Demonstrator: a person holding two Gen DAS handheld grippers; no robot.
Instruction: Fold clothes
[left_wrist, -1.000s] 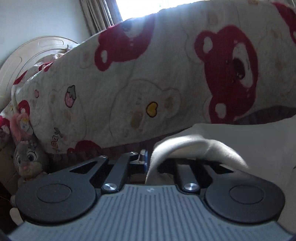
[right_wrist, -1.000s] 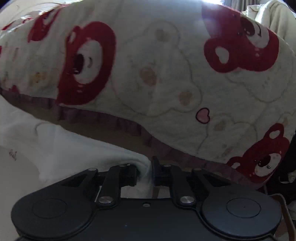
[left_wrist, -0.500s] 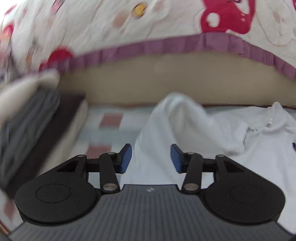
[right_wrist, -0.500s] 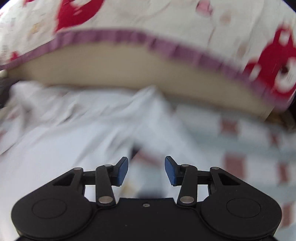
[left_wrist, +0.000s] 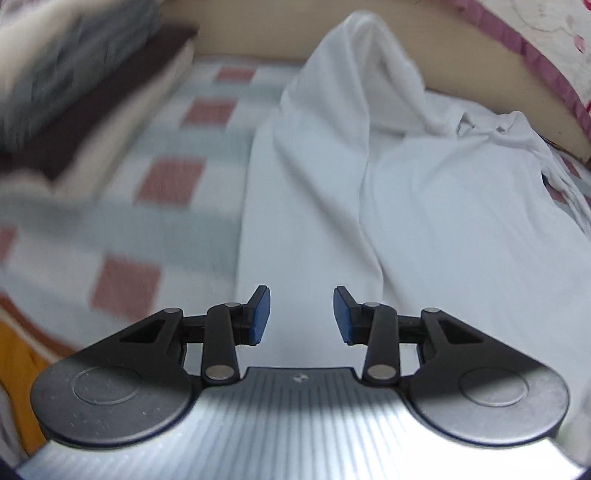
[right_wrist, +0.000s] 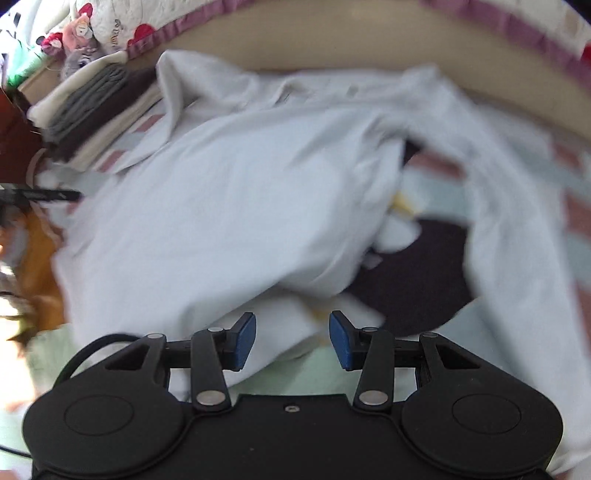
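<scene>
so the white garment (left_wrist: 424, 206) is lying spread over the checked bedsheet (left_wrist: 173, 177), rumpled, with one long part running up toward the tan bed edge (left_wrist: 461, 55) and the far side flopping loose around a dark printed patch (right_wrist: 417, 280). the left gripper (left_wrist: 301, 315) is hovering just above the near end of the garment with its blue pads standing apart and nothing between them, and the right gripper (right_wrist: 291, 336) is doing the same over the garment's near hem, also spread and empty. biggest worry from here: the cloth is bunching in several layers near the right gripper, so a pinch there could be catching two layers or the pale green fabric (right_wrist: 303, 376) underneath instead of one clean edge, and then the fold would be coming out crooked. the stack of folded clothes (right_wrist: 92, 107) is sitting just left of the garment, so a wide swing could be knocking it over. hard to read: both views are smearing with motion blur, so i can't tell sleeve from body on the garment's right, whether it's lying front up, or what the print is. the garment's right edge is getting cut off in the left view, and i can't tell whether it's midway through folding or just laid out.
</scene>
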